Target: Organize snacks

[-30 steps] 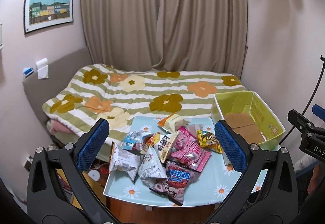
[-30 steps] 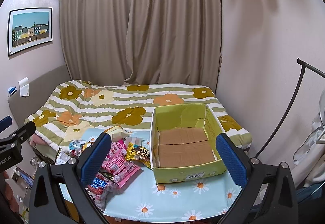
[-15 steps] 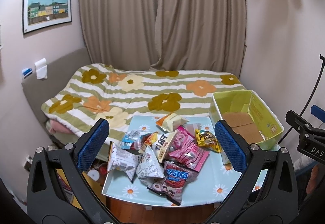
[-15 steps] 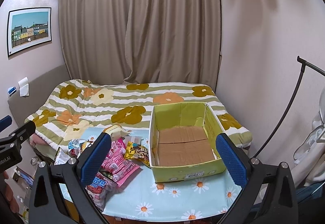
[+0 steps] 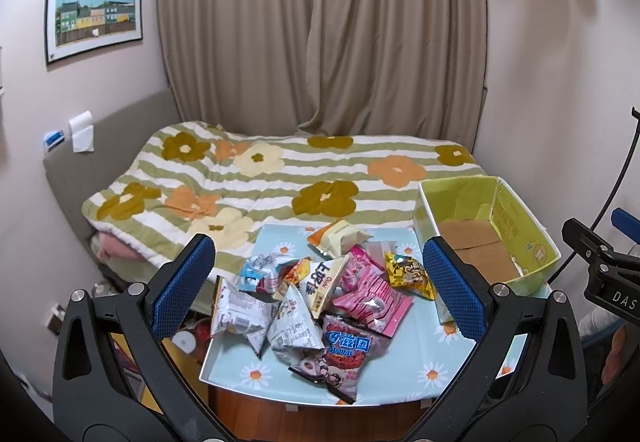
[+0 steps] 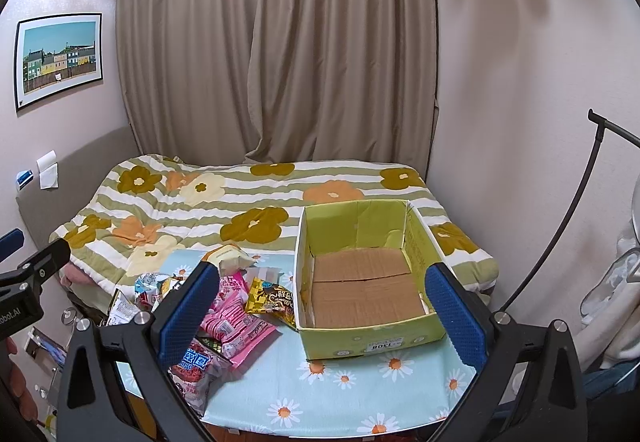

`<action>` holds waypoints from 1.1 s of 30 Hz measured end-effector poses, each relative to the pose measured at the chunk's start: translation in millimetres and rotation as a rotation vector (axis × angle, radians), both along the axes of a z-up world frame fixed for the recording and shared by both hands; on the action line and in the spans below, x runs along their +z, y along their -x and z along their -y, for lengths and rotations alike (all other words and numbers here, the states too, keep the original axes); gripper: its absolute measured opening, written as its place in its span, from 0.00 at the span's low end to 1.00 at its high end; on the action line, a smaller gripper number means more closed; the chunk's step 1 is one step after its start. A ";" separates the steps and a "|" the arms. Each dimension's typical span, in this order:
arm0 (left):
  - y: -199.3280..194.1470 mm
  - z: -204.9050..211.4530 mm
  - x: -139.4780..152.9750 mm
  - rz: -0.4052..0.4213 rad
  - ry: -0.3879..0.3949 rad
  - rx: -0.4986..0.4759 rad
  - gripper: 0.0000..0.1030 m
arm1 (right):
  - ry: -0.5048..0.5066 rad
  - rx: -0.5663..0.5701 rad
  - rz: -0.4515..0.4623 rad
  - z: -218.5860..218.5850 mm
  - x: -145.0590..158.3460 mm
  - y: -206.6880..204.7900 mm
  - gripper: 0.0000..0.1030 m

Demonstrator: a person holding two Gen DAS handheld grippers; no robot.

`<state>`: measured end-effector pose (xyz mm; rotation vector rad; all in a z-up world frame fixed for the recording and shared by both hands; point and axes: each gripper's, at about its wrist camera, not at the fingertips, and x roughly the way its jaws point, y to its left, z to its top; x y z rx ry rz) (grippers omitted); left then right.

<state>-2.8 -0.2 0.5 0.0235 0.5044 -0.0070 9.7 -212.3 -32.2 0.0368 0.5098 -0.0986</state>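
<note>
My left hand-held gripper (image 5: pixel 318 290) hangs above the snack pile, jaws spread wide and nothing between the blue pads (image 5: pixel 184 284). My right hand-held gripper (image 6: pixel 320 312) is spread just as wide and empty too, framing the box (image 6: pixel 372 342) from above.

The snacks sit heaped on the left half of the daisy-print surface (image 5: pixel 400 374) — a pink pack (image 5: pixel 370 292) in the middle, a red-and-blue bag (image 5: pixel 344 348) at its 6 o'clock, a yellow bag (image 5: pixel 408 274) at its 2 o'clock, just beside the box wall. White-grey packs (image 5: pixel 240 314) lie at 9 o'clock, and a pale pack (image 5: pixel 338 238) at 12 o'clock near the far edge.

The box is green card, open on top (only its brown floor flaps show inside), and stands on the right half of the surface. Behind it all lies the bed (image 6: pixel 256 197) with its flowered quilt, then the curtain (image 6: pixel 280 41).
</note>
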 end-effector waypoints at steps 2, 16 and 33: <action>0.2 -0.2 -0.1 0.000 0.001 0.000 1.00 | -0.001 -0.001 -0.001 1.1 -3.1 2.7 0.99; 2.8 0.1 -1.8 -0.006 0.000 0.000 1.00 | -0.004 0.001 -0.006 0.2 -7.2 5.5 0.99; -0.1 -2.4 -1.8 -0.051 0.013 0.025 1.00 | -0.013 0.011 -0.044 1.4 -11.5 6.7 0.99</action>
